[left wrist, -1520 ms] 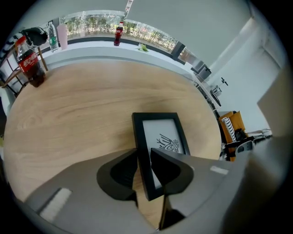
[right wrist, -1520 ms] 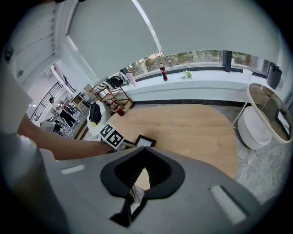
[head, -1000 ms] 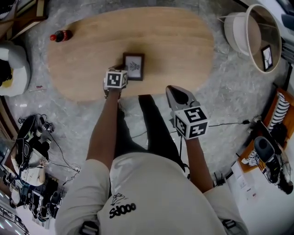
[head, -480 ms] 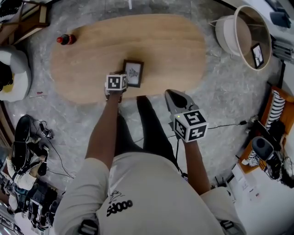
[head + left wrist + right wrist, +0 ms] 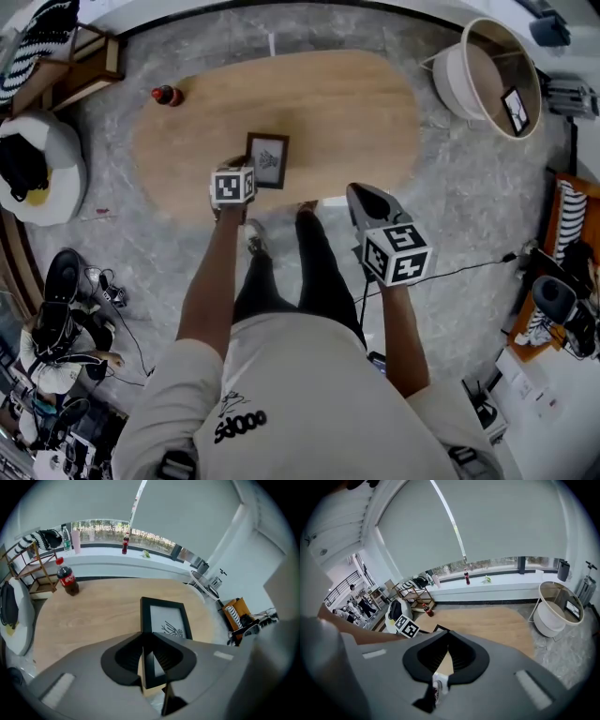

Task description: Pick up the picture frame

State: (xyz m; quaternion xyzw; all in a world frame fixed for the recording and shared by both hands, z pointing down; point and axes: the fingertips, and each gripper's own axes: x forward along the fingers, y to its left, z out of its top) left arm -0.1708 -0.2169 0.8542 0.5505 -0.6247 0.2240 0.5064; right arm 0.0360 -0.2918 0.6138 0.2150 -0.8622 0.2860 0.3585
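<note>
Wooden and oval, the surface (image 5: 337, 112) fills the far half of the head view. At its far left end lies one cola bottle (image 5: 167, 95).

Right of the bottle, near the surface's near edge, the left gripper (image 5: 144, 637) is closed on the left edge of the picture frame (image 5: 268, 160). The left gripper view shows the frame's dark left rail clamped between the jaws. The frame is black with a pale print, and it sits on the surface just right of the gripper.

Over the last second the left gripper has stayed at that same edge. Whether the frame has left the wood yet cannot be told. The grasp looks set, so the lift is probably the step in hand.

Further right, off the near edge of the surface, the right gripper (image 5: 366, 195) hangs over the floor. Its jaws are together and hold nothing.

At far right a round white tub (image 5: 469, 80) holds a second, smaller frame (image 5: 514, 110).

Counted: two grippers, one bottle on the surface, two frames.
</note>
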